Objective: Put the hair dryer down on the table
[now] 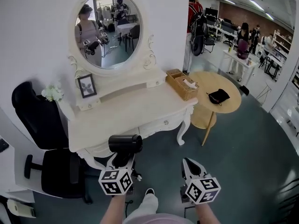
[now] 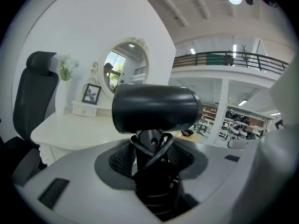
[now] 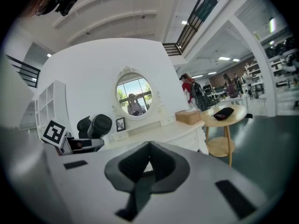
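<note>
A white dressing table with carved legs and an oval mirror stood against the wall, a black office chair at its left and a round wooden side table to its right, as a person carried a black hair dryer toward it. The smooth, barrel-bodied dryer was in the air just short of the table's front edge, upright, its handle clamped between the jaws of the left gripper and its barrel lying crosswise above them. The right gripper hung beside it with jaws pressed together on nothing. A black cord appeared to be looped around the handle at the pads, though the close view blurred where it ran. The dryer looked rigid, slick-shelled and top-heavy, so the handle seemed the sound place to hold it. Lowered onto the bare tabletop, it would likely tip or roll unless laid on its side before the jaws let go.
</note>
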Demonstrator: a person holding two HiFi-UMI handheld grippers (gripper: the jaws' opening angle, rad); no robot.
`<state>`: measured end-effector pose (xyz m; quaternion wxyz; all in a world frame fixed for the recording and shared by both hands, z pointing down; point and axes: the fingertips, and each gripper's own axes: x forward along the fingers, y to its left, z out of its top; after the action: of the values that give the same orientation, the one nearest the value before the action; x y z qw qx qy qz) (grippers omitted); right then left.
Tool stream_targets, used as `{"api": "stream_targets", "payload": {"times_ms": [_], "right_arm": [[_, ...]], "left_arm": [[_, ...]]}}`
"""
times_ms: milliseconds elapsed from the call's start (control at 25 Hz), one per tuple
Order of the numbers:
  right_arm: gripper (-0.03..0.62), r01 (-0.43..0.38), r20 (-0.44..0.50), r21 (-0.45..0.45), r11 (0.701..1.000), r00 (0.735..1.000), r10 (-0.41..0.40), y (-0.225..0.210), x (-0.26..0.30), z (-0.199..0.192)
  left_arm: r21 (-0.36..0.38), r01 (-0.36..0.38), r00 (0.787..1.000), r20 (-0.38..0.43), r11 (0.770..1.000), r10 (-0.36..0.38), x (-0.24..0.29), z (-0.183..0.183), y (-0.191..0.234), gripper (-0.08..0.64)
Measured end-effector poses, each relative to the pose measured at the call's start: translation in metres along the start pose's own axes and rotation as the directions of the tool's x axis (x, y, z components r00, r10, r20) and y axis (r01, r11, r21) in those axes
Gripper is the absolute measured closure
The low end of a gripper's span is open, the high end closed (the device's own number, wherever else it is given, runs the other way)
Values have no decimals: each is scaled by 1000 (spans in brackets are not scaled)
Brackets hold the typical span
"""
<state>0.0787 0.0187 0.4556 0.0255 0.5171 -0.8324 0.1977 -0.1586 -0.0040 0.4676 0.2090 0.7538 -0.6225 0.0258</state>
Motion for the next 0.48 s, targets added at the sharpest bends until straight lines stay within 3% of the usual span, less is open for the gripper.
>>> {"api": "stream_targets", "payload": {"times_ms": [480], "right_arm": [[591,78,13,-1,997,997,-78,-7,104,38]], "left_arm": [[21,64,998,-21,998,-64,112,55,50,353]]}}
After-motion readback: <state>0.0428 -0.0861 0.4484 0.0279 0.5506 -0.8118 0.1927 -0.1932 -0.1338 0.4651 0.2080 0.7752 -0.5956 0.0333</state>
